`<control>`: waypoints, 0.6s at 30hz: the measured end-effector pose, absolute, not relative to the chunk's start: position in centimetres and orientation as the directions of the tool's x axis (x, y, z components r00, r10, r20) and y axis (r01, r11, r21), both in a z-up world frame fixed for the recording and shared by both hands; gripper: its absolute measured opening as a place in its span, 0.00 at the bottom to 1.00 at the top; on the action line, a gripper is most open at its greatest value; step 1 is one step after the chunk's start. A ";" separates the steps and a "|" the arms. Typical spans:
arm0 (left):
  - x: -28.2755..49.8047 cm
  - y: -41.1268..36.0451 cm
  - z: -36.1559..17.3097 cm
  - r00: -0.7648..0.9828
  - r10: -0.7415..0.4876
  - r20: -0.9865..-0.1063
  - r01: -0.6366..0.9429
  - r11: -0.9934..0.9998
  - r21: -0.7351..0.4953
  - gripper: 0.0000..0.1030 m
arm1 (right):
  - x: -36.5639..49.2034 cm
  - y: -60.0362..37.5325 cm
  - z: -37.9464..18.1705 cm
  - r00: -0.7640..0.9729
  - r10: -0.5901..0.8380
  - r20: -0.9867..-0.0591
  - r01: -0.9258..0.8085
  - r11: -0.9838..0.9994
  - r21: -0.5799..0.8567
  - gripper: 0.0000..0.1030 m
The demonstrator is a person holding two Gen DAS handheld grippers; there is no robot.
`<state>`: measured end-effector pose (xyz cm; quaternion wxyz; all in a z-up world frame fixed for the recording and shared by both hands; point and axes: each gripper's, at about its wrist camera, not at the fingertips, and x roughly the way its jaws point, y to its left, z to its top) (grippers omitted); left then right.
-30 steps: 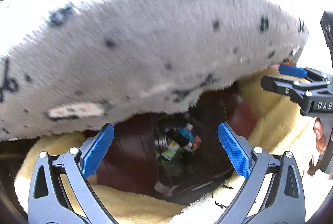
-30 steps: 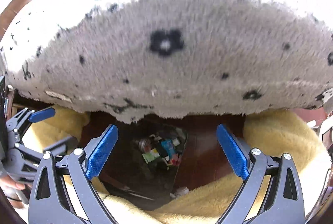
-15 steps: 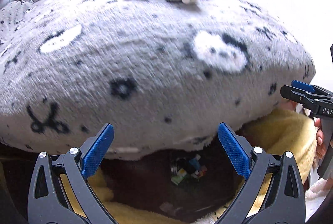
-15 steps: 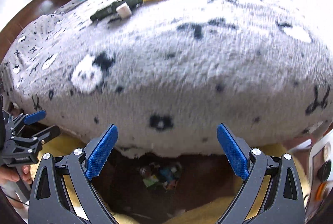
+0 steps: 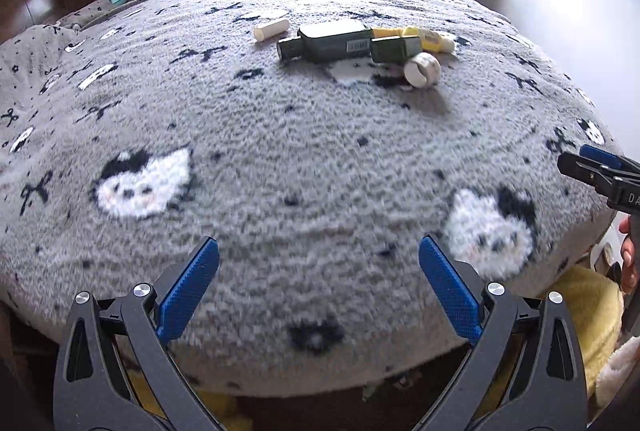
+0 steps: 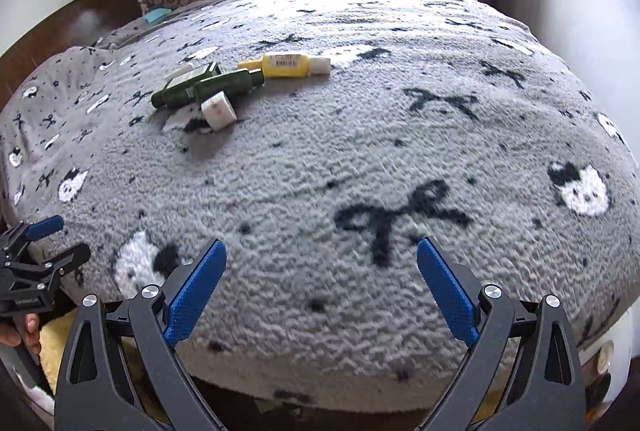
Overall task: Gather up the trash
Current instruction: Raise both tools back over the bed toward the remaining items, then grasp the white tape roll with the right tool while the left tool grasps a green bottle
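Trash, a small heap of bottles and tubes, lying on a grey fleece blanket [image 5: 304,159] spread over a bed, nearer the far edge than the near one and well apart from both grippers. In the heap: a large dark green bottle [image 5: 324,41] on its side, a smaller green bottle [image 5: 394,49] touching it, a yellow tube [image 6: 285,65] behind them, a white cap [image 5: 422,70] at the near side and a pale stick [image 5: 272,29] at the far left. Left gripper [image 5: 318,289] hovering above the near edge of the bed, blue pads spread wide, nothing held. Right gripper [image 6: 320,289] beside it, likewise wide and empty. Probably all light, empty containers: green bottles stiff and smooth, likely slippery, best pinched across the flat body rather than the neck; yellow tube softer, likely to dent, best taken at mid-length; white cap small, liable to roll or sink into the pile, best gripped across its sides. Soft blanket giving way under pressure, so a shallow, level approach advisable. More litter dimly visible on the dark floor under the near edge, too small to identify.
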<state>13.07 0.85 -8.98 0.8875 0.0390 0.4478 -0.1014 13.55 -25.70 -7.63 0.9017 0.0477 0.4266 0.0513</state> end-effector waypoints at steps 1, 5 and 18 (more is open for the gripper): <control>13.6 0.7 -9.0 0.580 -0.141 -0.803 0.215 0.977 -0.017 0.92 | 14.4 -25.4 -7.6 0.632 0.141 -0.762 -0.061 0.989 0.133 0.94; 15.5 0.3 -9.2 0.576 -0.134 -0.806 0.223 0.975 -0.002 0.92 | 17.3 -23.3 -7.2 0.640 0.184 -0.746 -0.118 0.983 0.141 0.93; 20.5 0.9 -8.8 0.585 -0.094 -0.806 0.208 0.977 0.038 0.92 | 24.7 -17.9 -8.4 0.602 0.285 -0.746 -0.263 0.953 0.152 0.65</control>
